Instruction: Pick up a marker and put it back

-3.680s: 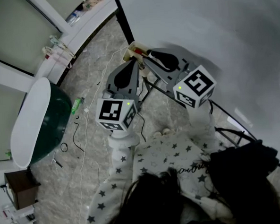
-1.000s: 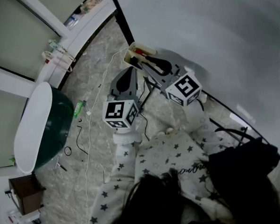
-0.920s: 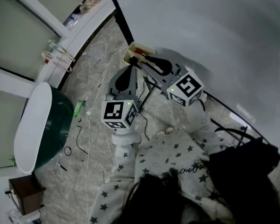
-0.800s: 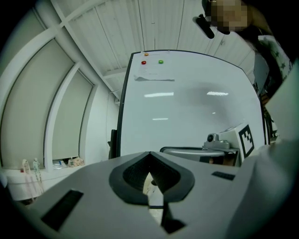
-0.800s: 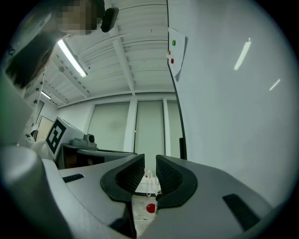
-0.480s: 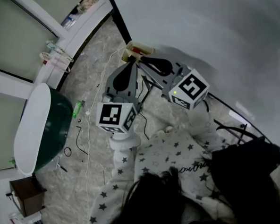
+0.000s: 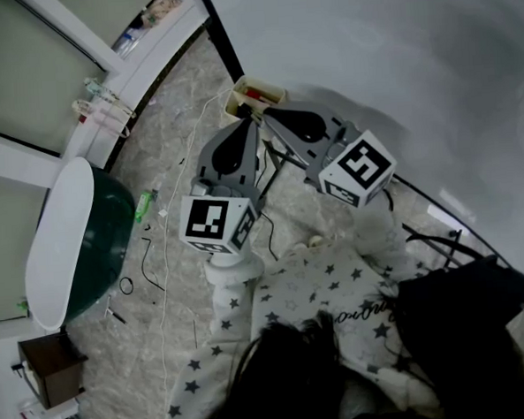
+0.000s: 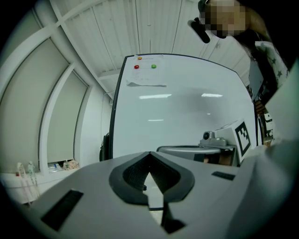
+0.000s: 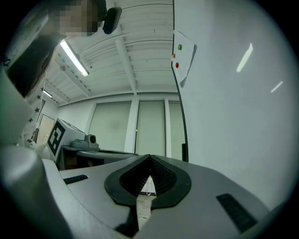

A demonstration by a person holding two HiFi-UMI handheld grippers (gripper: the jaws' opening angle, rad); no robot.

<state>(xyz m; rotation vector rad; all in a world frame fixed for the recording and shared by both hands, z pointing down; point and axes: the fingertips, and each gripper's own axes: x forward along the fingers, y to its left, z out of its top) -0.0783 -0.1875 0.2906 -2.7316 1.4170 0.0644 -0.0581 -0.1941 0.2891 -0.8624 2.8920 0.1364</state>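
Observation:
A small beige tray (image 7: 257, 96) with a red marker (image 7: 255, 93) in it sits at the lower corner of the whiteboard (image 7: 394, 54). In the head view my left gripper (image 7: 249, 119) and right gripper (image 7: 265, 114) point at the tray, their tips close together just short of it. The left gripper (image 8: 149, 155) has its jaws shut with nothing between the pads. In its own view the right gripper (image 9: 149, 161) is also shut and holds nothing. The right gripper's marker cube (image 8: 241, 136) shows in the left gripper view, beside the whiteboard (image 8: 187, 107).
The whiteboard's black stand legs (image 7: 281, 163) cross under the grippers. A green tub with a white rim (image 7: 69, 234), a brown stool (image 7: 46, 368) and loose cables (image 7: 154, 255) are on the marble floor. A black bag (image 7: 454, 307) lies at the lower right.
Both grippers have drifted slightly, the left cube down-left and the right cube right. Their tips stay beside the tray.

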